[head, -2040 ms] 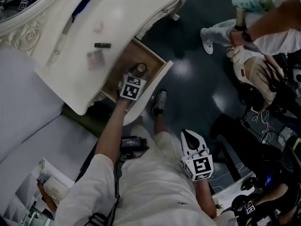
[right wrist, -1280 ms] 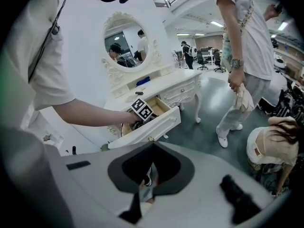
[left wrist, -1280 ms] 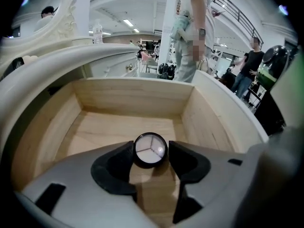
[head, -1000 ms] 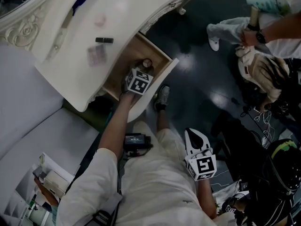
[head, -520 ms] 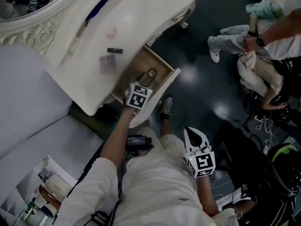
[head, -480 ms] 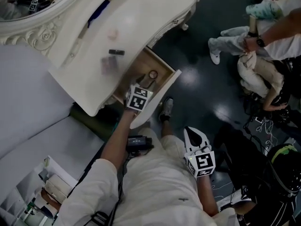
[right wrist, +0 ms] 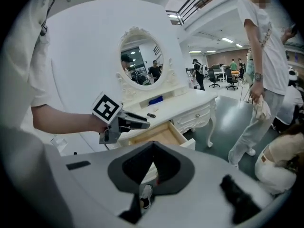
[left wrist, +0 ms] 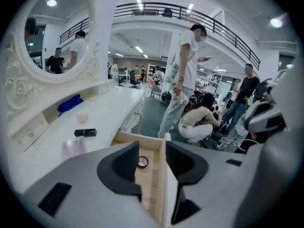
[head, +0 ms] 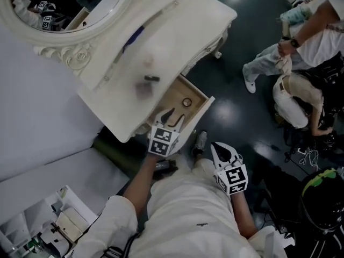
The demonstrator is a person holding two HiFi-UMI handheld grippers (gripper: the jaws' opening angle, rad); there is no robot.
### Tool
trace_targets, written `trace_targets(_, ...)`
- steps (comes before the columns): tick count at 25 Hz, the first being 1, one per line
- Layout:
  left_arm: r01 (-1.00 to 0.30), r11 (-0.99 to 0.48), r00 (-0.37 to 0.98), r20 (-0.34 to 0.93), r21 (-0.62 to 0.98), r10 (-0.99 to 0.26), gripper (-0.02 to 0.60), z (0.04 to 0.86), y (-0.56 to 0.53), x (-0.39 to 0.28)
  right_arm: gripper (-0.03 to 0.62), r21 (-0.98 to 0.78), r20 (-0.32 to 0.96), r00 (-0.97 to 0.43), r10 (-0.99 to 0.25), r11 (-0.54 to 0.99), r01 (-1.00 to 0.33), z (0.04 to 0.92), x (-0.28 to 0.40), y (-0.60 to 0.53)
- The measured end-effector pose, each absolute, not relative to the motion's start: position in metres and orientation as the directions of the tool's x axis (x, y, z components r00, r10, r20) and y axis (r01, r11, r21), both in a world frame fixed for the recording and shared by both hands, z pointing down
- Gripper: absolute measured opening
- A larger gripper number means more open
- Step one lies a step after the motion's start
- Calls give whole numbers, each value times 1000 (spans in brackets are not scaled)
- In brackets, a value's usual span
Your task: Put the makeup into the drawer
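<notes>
— Makeup compact (head: 186,102): where was it?

— In the open drawer (head: 201,112), a small round thing lying on the wooden floor. Nothing else lay in there that I could see.

— And the other pieces?

— Up on the table (head: 177,26). A black tube (head: 151,78) lay on its side, with a clear palette (head: 144,90) just beside it, nearer the table's front edge. Farther back sat a pale pink round piece (head: 149,62). Something blue (head: 134,36) lay on the ledge under the mirror (head: 70,4). I couldn't tell what that one was.

— What was the left gripper (head: 173,118) doing?

— It hung over the drawer, pointing down and forward into it and touching nothing. Its jaws stood partway apart and had just been closing, with nothing between them. From the left gripper view you looked through the gap straight down at the compact.

— And the right gripper (head: 223,152)?

— It was held out in front of the person's body, well apart from the table. Its jaws were pressed tight together, and it carried nothing.

— Anyone else about?

— Two people off to the right on the dark floor (head: 236,52), one standing (head: 317,26) and one crouching (head: 295,98). Both were well away from the table.
</notes>
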State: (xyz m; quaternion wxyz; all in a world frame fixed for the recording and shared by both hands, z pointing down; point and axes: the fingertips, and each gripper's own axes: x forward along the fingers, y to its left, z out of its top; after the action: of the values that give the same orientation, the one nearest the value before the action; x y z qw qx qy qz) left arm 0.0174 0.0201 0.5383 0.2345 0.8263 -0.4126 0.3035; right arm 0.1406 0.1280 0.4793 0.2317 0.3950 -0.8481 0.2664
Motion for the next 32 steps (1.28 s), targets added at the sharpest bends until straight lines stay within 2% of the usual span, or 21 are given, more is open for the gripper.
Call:
trace_targets(4,-831,-528,502,649,178,-571,155,501,42,8,12,-259,571,-592,-569,560,-787,462,125,118)
trace_targets(10,-831,-488,548,554,269,-627,47,457,54,-12,12,-267,517,-619,-591,576,-773,445,99,105)
trace_targets(13,-821,-487,568,522,299,-636,22,442,60,-19,12,-266,504,-620,-601,574,-774,439,91,101)
trace_targets(17,-792,-494,610,479,358,-631,11,423,67,-26,12,-280,488,-621,-613,564,-777,431,79,101)
trace_targets(22,-761,-547,648,430,348,-629,9,408,65,-27,12,-271,478,-617,-626,563,-781,425,67,98)
trace_targets(32,-754,-573,654,445,320,-612,9,411,66,-37,11,-253,485,-587,-648,538,-804,423,62,101)
